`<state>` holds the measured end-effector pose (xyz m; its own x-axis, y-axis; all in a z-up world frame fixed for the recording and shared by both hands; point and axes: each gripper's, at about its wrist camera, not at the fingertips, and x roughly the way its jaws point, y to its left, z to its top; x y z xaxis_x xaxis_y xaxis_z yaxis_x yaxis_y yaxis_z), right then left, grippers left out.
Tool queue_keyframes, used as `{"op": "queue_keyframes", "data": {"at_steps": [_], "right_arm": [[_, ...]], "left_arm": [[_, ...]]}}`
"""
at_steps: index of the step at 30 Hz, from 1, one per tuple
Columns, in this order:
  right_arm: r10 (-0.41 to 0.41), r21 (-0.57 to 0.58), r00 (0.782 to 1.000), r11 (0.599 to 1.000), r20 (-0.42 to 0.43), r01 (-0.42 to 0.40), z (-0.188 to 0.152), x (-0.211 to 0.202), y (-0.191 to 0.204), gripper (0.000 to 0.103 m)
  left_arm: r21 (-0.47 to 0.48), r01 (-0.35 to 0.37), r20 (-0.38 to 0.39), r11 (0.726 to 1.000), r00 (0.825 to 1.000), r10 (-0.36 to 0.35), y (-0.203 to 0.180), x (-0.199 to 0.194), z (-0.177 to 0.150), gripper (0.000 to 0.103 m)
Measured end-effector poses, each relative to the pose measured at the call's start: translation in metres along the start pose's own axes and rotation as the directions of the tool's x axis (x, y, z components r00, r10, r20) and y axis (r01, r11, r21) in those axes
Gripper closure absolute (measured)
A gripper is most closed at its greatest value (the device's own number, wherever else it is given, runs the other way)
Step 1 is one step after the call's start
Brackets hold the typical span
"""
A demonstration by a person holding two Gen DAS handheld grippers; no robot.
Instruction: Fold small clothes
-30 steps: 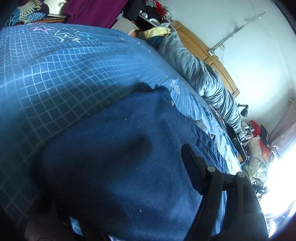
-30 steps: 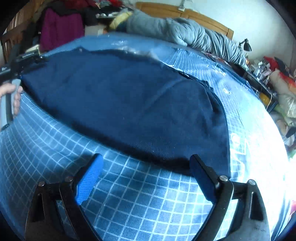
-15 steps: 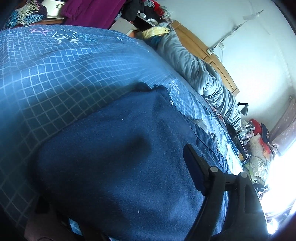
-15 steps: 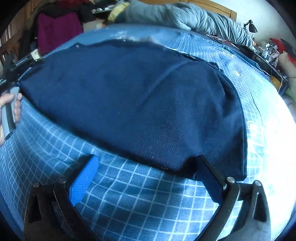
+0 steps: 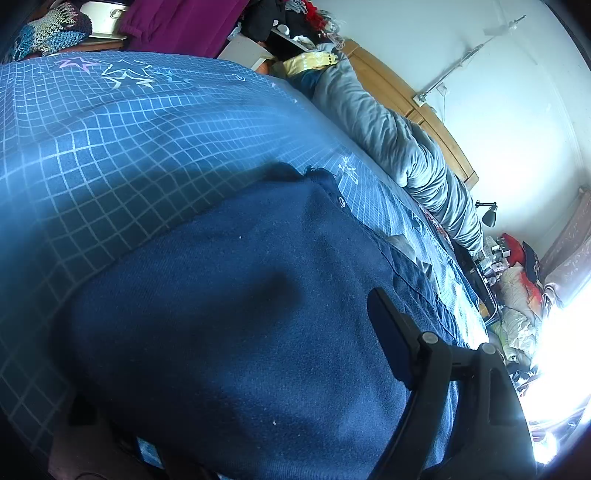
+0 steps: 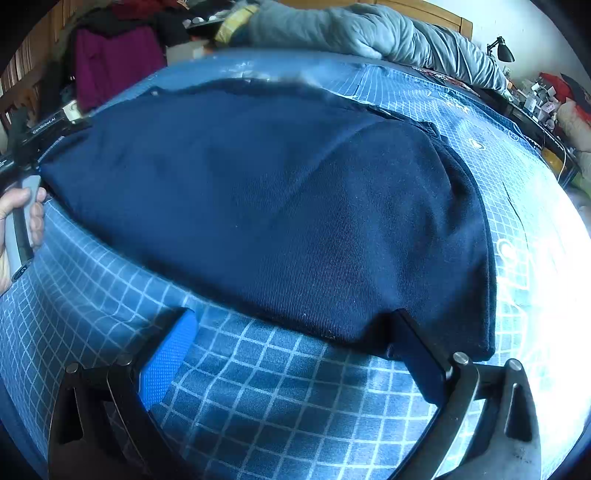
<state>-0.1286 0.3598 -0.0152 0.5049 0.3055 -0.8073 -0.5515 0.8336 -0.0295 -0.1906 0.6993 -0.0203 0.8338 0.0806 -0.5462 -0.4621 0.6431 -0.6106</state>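
Observation:
A navy garment (image 6: 280,192) lies spread flat on the blue grid-patterned bed cover (image 6: 258,387). My right gripper (image 6: 291,332) is open at the garment's near hem. Its blue left pad (image 6: 166,358) rests over bare cover, and the right finger (image 6: 417,354) touches the hem. In the left wrist view the garment (image 5: 240,314) fills the lower frame. My left gripper (image 5: 229,350) stands wide open over that corner, its right finger (image 5: 391,332) above the cloth and its left finger hidden by the fabric. From the right wrist view, a hand (image 6: 18,221) holds the left gripper (image 6: 40,129) at the garment's far-left corner.
A rumpled grey duvet (image 6: 369,33) lies along the wooden headboard (image 5: 424,110) at the far side of the bed. A purple cloth (image 6: 110,62) hangs at the back left. A black lamp (image 6: 502,51) and cluttered items (image 5: 517,277) stand to the right of the bed.
My right gripper has moved forward to the garment's near hem, so its right finger now meets the edge. The left gripper has stayed in place, its visible finger shifted slightly outward.

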Motion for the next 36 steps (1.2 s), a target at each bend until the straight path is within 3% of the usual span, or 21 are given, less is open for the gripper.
{"op": "queue_keyframes", "data": {"at_steps": [10, 13, 14, 16, 18, 23, 36], "right_arm": [[-0.001, 0.002, 1.000, 1.000, -0.001, 0.001, 0.000, 0.000, 0.000, 0.000], [-0.002, 0.000, 1.000, 1.000, -0.002, 0.002, 0.000, 0.000, 0.000, 0.000], [-0.002, 0.000, 1.000, 1.000, -0.002, 0.002, 0.000, 0.000, 0.000, 0.000], [-0.002, 0.000, 1.000, 1.000, -0.003, 0.002, 0.000, 0.000, 0.000, 0.000], [-0.004, 0.001, 1.000, 1.000, -0.004, 0.004, 0.000, 0.000, 0.001, 0.000], [-0.002, 0.002, 1.000, 1.000, -0.003, 0.002, 0.000, 0.000, 0.000, 0.000], [0.002, 0.000, 1.000, 1.000, -0.005, -0.002, 0.001, 0.001, -0.001, 0.000]], "left_arm": [[0.029, -0.031, -0.011, 0.999, 0.999, 0.031, -0.005, 0.003, -0.001, 0.020], [0.089, -0.108, -0.025, 0.990, 0.994, 0.110, -0.018, 0.009, -0.002, 0.020], [0.143, -0.174, -0.034, 0.974, 0.983, 0.180, -0.029, 0.014, -0.004, 0.018], [0.276, -0.299, -0.050, 0.913, 0.945, 0.324, -0.053, 0.030, -0.010, 0.009], [0.358, -0.355, -0.064, 0.864, 0.914, 0.402, -0.065, 0.043, -0.014, 0.001], [0.375, -0.379, -0.073, 0.846, 0.898, 0.434, -0.064, 0.048, -0.013, 0.000], [0.377, -0.382, -0.067, 0.844, 0.897, 0.436, -0.064, 0.050, -0.013, 0.000]]}}
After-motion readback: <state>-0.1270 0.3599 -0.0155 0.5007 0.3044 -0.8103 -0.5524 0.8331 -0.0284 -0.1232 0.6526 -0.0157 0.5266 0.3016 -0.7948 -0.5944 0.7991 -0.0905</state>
